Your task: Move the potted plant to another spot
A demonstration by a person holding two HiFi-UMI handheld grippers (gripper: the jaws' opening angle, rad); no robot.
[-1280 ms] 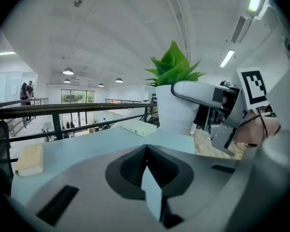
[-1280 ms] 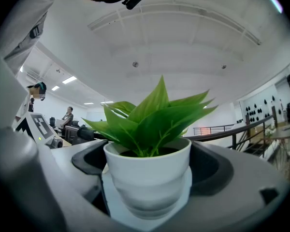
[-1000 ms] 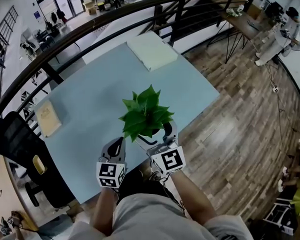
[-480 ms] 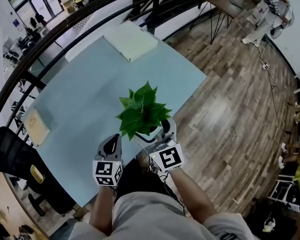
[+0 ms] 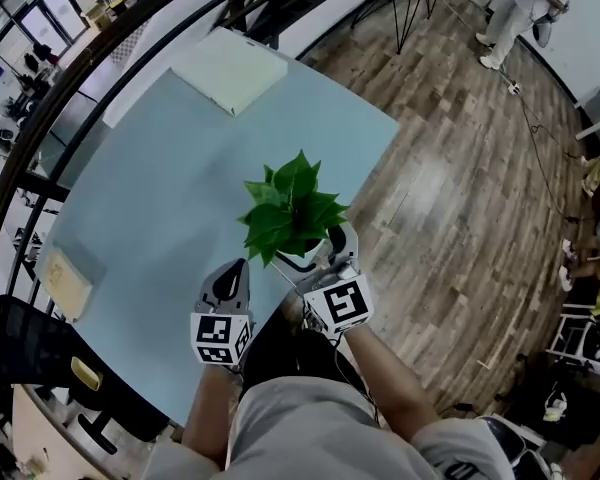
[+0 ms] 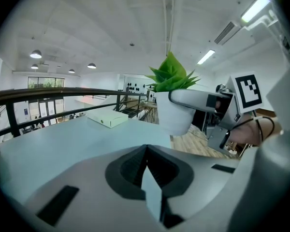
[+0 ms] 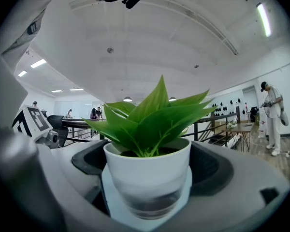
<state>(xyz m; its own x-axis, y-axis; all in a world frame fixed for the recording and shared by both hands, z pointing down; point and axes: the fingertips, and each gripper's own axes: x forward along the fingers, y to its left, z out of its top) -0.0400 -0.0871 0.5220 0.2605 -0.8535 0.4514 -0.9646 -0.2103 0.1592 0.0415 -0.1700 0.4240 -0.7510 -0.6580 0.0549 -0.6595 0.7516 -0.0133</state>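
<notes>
The potted plant point(image 5: 292, 213), green leaves in a white pot point(image 7: 147, 175), hangs in the air above the near right part of the pale blue table point(image 5: 160, 198). My right gripper point(image 5: 325, 253) is shut on the pot, one jaw on each side of it. In the left gripper view the pot point(image 6: 174, 112) shows clear of the tabletop with the right gripper's jaw wrapped round it. My left gripper point(image 5: 228, 278) is shut and holds nothing, just left of the plant and low over the table's near edge.
A flat white box point(image 5: 230, 68) lies at the table's far corner and a tan book point(image 5: 65, 280) at its left edge. A black railing point(image 5: 40, 118) runs behind the table. Wooden floor point(image 5: 450, 188) lies to the right, a black chair point(image 5: 40, 363) at the left.
The view has swung, so the table sits further left and tilted. The plant stays in the right gripper, raised over the table's near right part. The left gripper keeps its place beside it.
</notes>
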